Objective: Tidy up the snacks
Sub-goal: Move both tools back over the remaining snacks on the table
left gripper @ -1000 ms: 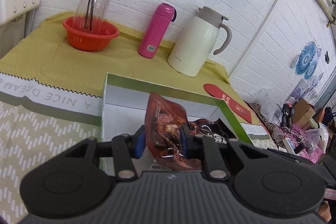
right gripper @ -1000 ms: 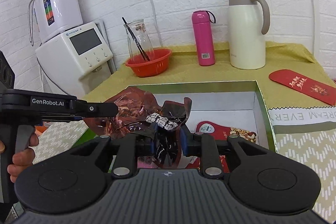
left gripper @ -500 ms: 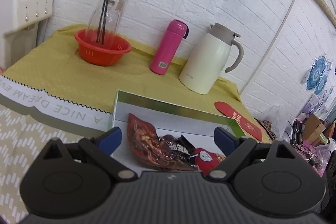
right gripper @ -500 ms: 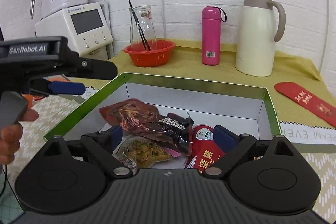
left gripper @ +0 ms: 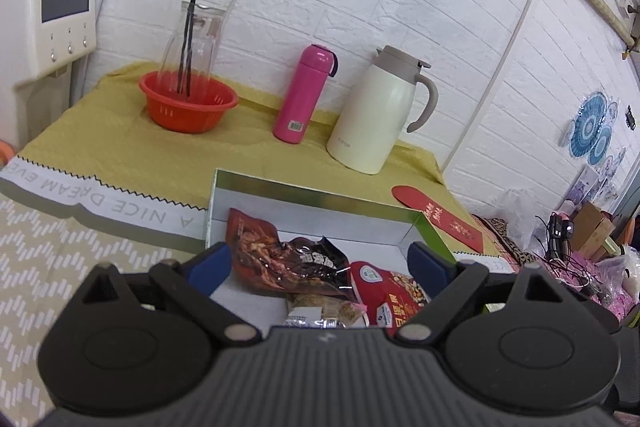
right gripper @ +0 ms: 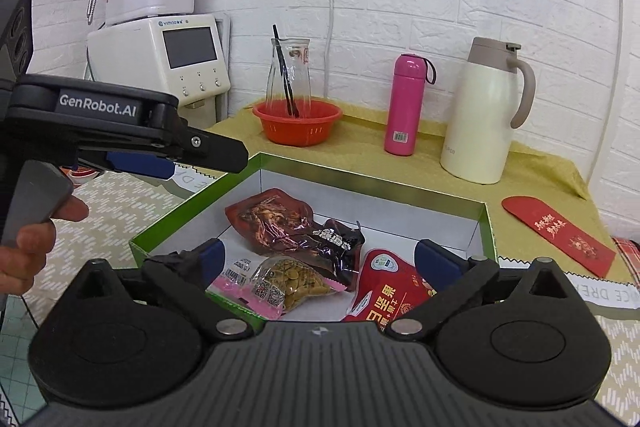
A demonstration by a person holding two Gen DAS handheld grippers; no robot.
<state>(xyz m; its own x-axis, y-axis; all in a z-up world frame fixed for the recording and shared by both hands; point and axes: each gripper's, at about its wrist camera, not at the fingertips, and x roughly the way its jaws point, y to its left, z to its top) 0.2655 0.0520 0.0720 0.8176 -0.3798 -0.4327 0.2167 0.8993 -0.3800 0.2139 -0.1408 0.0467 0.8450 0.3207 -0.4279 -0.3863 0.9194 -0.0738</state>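
A green-rimmed white box (right gripper: 372, 175) (left gripper: 312, 191) holds several snack packs. A brown-red pack (right gripper: 268, 213) (left gripper: 256, 247) lies at the back, a dark pack (right gripper: 336, 237) (left gripper: 316, 259) beside it, a clear pink-edged nut pack (right gripper: 292, 285) in front, and a red nut pack (right gripper: 384, 295) (left gripper: 394, 291) at the right. My left gripper (left gripper: 320, 263) is open and empty above the box's near left side; it also shows from the side in the right wrist view (right gripper: 160, 155). My right gripper (right gripper: 320, 259) is open and empty over the box's front.
On the yellow cloth behind the box stand an orange basket with a glass carafe (right gripper: 298, 123), a pink bottle (right gripper: 404, 103) and a cream thermos jug (right gripper: 486, 111). A red envelope (right gripper: 558, 229) lies right of the box. A white appliance (right gripper: 180, 59) stands at the left.
Both grippers held packs a second ago; both opened and dropped them into the box, then drew back and up. The brown-red and dark packs now lie in the box.
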